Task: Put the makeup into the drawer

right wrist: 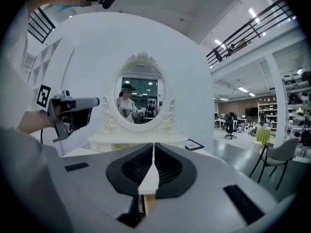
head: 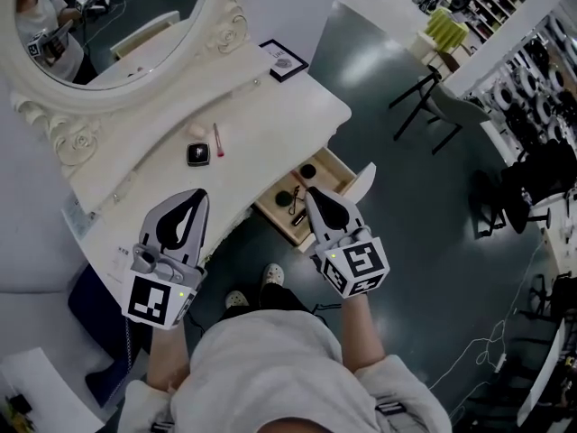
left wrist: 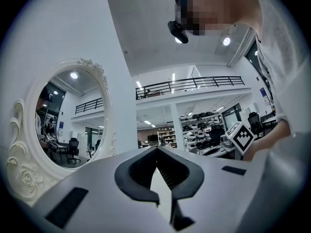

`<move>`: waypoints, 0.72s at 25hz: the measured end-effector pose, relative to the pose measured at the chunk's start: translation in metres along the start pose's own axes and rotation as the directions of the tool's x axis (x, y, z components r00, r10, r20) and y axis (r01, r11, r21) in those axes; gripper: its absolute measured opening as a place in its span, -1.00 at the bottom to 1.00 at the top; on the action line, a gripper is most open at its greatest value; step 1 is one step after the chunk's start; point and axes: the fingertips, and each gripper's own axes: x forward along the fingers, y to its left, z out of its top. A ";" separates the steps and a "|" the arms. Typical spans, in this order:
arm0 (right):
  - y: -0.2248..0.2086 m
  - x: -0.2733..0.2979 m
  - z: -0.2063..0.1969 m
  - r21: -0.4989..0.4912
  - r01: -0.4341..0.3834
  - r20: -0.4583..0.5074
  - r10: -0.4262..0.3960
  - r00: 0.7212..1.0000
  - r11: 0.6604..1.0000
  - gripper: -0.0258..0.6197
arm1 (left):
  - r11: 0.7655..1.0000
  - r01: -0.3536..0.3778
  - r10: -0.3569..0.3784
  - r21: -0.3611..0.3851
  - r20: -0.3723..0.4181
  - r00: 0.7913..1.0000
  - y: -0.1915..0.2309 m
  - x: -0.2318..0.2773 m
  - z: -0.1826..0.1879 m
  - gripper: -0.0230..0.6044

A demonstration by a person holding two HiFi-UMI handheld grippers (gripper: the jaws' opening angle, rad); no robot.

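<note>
My left tongs (head: 197, 195) and right tongs (head: 312, 194) are both closed on nothing. The small black square compact (head: 198, 154) and slim pink tube (head: 218, 140) lie on the white carved worktop (head: 270, 106), not yet in the open wooden drawer (head: 335, 179). I judge I'm between picks, so next I must open one pair and reach for them, in this bright open workshop with its dark glossy floor (head: 397, 233).

Mirror (head: 108, 25) behind tabletop (head: 270, 106), compact (head: 198, 154) and tube (head: 218, 140) side by side on tabletop, open drawer (head: 338, 171) projecting below front edge

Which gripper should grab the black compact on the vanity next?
Left. The left gripper sits nearer the black compact; the right gripper hangs over the open drawer. Both are shut, empty.
</note>
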 end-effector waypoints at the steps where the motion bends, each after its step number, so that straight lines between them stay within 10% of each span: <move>1: 0.003 -0.003 0.005 -0.003 0.004 0.013 -0.004 1.000 1.000 -0.83 | 1.000 0.001 -0.001 0.000 0.011 1.000 -0.001 -0.001 0.003 -0.88; 18: 0.040 -0.069 0.066 -0.007 0.047 0.212 -0.045 0.976 0.999 -0.83 | 0.998 0.045 -0.047 0.033 0.061 0.997 -0.023 -0.035 0.028 -0.88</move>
